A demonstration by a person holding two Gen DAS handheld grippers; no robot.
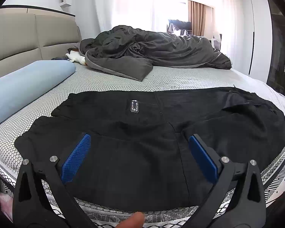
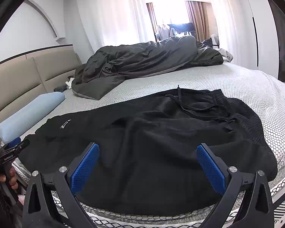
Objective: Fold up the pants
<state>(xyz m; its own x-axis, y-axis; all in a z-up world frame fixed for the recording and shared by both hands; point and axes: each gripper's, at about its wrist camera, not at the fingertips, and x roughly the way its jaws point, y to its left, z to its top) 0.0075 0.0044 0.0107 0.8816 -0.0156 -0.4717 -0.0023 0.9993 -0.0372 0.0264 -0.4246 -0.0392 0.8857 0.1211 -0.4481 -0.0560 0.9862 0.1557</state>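
Note:
Black pants (image 1: 142, 133) lie spread across the near side of the bed, leg ends to the left, waistband to the right. A small black label (image 1: 134, 105) shows on one leg. In the right wrist view the pants (image 2: 152, 142) show a drawstring (image 2: 191, 108) and a ribbed waistband (image 2: 243, 117) at the right. My left gripper (image 1: 139, 140) stands open above the leg part, nothing between its blue pads (image 1: 76, 158). My right gripper (image 2: 148, 152) is open over the hip part, empty. The left gripper (image 2: 14, 145) also appears at the far left of the right wrist view.
A light blue pillow (image 1: 24, 87) lies left of the pants by the beige headboard (image 1: 28, 38). A crumpled dark grey duvet (image 1: 152, 51) fills the far half of the bed. The mattress edge (image 1: 161, 216) runs just below the grippers. Curtains and a white wardrobe stand behind.

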